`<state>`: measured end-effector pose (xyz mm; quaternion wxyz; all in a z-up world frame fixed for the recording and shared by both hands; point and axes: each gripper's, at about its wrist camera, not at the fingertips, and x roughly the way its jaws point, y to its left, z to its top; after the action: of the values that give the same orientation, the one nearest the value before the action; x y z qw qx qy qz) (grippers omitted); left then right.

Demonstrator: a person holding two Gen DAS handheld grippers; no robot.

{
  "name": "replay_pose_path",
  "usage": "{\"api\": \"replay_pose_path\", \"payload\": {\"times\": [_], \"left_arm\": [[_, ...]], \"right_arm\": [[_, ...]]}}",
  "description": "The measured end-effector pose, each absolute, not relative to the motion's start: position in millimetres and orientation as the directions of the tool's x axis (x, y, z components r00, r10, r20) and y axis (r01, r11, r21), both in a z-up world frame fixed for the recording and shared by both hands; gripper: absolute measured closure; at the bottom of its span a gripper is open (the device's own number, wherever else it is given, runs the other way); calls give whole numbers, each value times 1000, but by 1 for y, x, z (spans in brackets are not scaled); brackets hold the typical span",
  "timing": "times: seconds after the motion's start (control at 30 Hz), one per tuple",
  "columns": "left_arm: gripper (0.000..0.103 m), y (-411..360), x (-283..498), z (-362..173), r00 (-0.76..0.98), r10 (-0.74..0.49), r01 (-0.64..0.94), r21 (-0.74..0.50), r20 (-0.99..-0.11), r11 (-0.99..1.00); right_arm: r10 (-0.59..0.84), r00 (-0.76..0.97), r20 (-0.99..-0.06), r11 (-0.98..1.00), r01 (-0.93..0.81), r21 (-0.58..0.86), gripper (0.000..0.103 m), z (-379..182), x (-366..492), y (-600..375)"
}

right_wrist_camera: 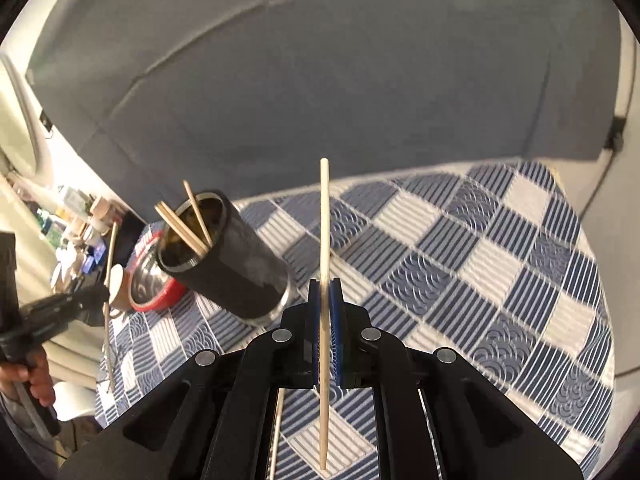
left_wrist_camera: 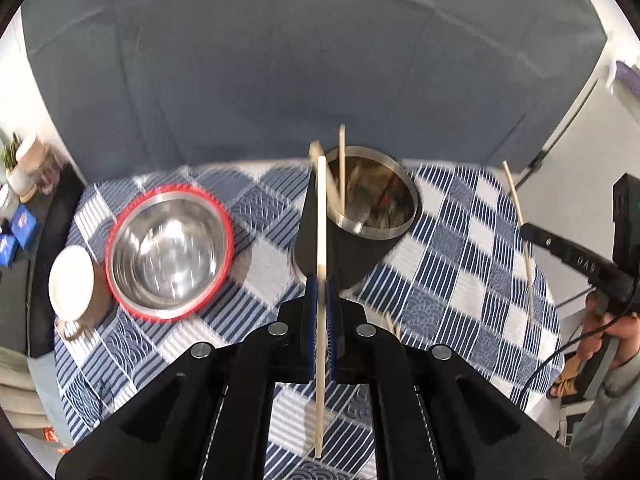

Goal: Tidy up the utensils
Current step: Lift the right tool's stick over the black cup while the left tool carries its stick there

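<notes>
Chopstick (left_wrist_camera: 321,280) clamped in L tool (left_wrist_camera: 321,300), another (right_wrist_camera: 325,280) in R tool (right_wrist_camera: 325,312); holder (left_wrist_camera: 360,216) ahead.

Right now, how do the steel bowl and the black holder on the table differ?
The steel bowl is wide and shallow with a red rim; the black holder is a tall, narrow cylinder with dark walls. The bowl looks empty, while the holder has chopsticks leaning in it. In the left wrist view the bowl sits left of the holder, next to a white cup. Both stand upright on the checked tablecloth and have shiny metal insides.
</notes>
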<state>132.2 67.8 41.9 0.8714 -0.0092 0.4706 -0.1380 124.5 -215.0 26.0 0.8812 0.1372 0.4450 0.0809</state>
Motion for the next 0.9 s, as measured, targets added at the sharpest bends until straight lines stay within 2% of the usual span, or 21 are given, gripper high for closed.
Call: {"api": "replay_pose_path", "payload": {"times": [0.47,0.77,0.9], "left_arm": [[98,29,181,102,586,-268,281,-118,-765,952],[98,21,202,104,590,-311,284,-169,-745,944],[98,24,215,102,606,-319,269,-189,-729,944]], "right_arm": [[370,697,-614,919,-179,351,98,116,167,-168],[396,698,-596,912,-224,344,98,126,201,-137],[419,713,-562,902,-256,348,98,123,211,-131]]}}
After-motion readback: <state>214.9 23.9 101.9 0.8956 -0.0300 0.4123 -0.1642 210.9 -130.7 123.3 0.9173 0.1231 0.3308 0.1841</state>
